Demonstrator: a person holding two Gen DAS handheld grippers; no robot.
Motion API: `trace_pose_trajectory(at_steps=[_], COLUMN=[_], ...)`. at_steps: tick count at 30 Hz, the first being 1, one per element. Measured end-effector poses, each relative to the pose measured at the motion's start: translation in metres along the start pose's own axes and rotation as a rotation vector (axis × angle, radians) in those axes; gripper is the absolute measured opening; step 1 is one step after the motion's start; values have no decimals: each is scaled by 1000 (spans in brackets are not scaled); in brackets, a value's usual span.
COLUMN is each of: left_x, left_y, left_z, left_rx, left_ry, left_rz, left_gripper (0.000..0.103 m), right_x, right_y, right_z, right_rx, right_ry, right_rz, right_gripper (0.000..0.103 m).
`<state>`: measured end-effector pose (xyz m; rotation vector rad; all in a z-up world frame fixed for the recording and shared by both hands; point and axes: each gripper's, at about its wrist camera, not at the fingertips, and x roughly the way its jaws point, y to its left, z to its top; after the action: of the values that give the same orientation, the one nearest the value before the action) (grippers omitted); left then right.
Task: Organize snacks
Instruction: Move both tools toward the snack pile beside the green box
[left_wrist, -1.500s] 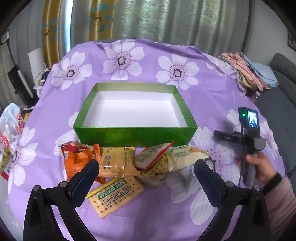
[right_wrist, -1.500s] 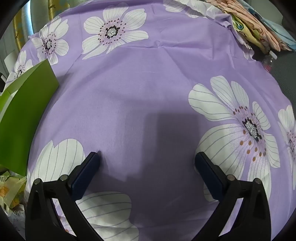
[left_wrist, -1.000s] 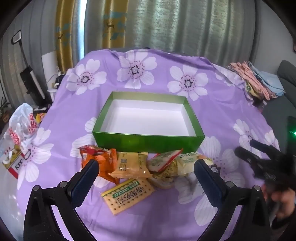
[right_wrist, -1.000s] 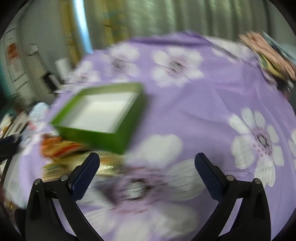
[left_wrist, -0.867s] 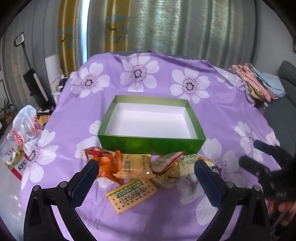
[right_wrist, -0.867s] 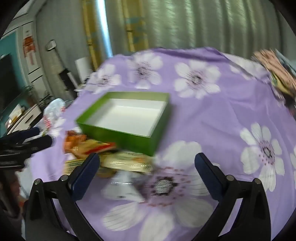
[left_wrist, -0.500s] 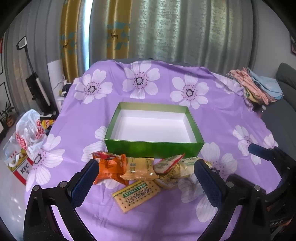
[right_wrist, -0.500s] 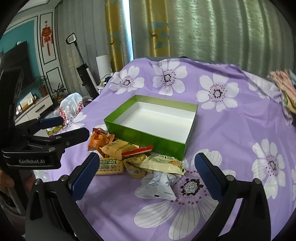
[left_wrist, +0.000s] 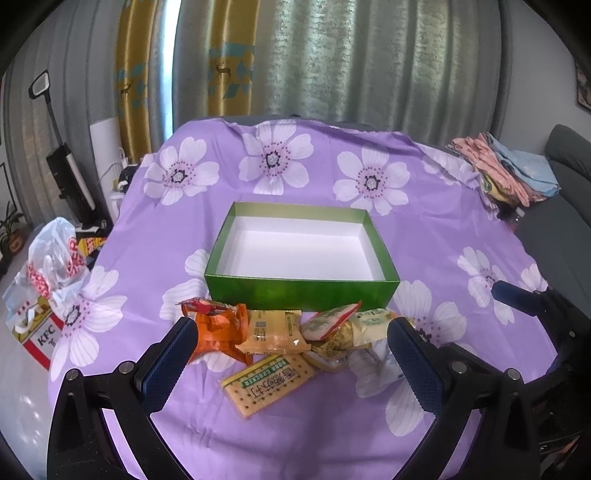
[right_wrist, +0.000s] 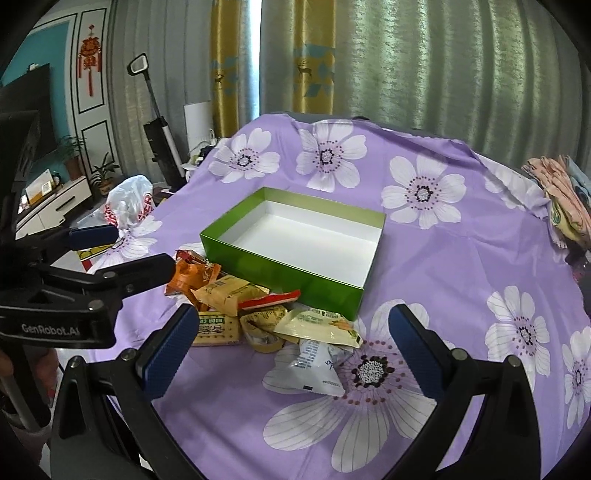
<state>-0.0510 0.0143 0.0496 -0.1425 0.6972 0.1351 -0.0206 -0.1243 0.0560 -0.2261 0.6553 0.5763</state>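
A purple flowered cloth (left_wrist: 436, 236) covered the desk, curtains (left_wrist: 332, 59) hung behind. The green box (left_wrist: 301, 291) sat mid-desk, white inside, nothing in it; the snack packets (left_wrist: 273, 332) lay heaped just in front. Both tools, left (left_wrist: 291, 354) and right (right_wrist: 291, 345), hovered spread wide, grasping nothing. Only the right view caught a white pouch (right_wrist: 314, 365) clearly, plus a television (right_wrist: 22, 122); the left alone showed a KFC carton (left_wrist: 38, 332).

Both grippers (left_wrist: 291, 354) (right_wrist: 291, 347) farther back, higher.
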Motion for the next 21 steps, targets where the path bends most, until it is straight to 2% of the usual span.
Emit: trace_pose_trajectory(at_steps=[9,21], left_x=[5,14], left_y=[0,1], left_z=[-1,-3], left_rx=[-3,-16], left_ry=[24,50], left_rz=[-6,-17], left_gripper=[102,102], right_x=[5,8], right_y=[2,2], right_z=[-3,-6], right_rx=[-16,-20], right_ry=[17,25], right_rz=[-28,-21], right_gripper=[103,103])
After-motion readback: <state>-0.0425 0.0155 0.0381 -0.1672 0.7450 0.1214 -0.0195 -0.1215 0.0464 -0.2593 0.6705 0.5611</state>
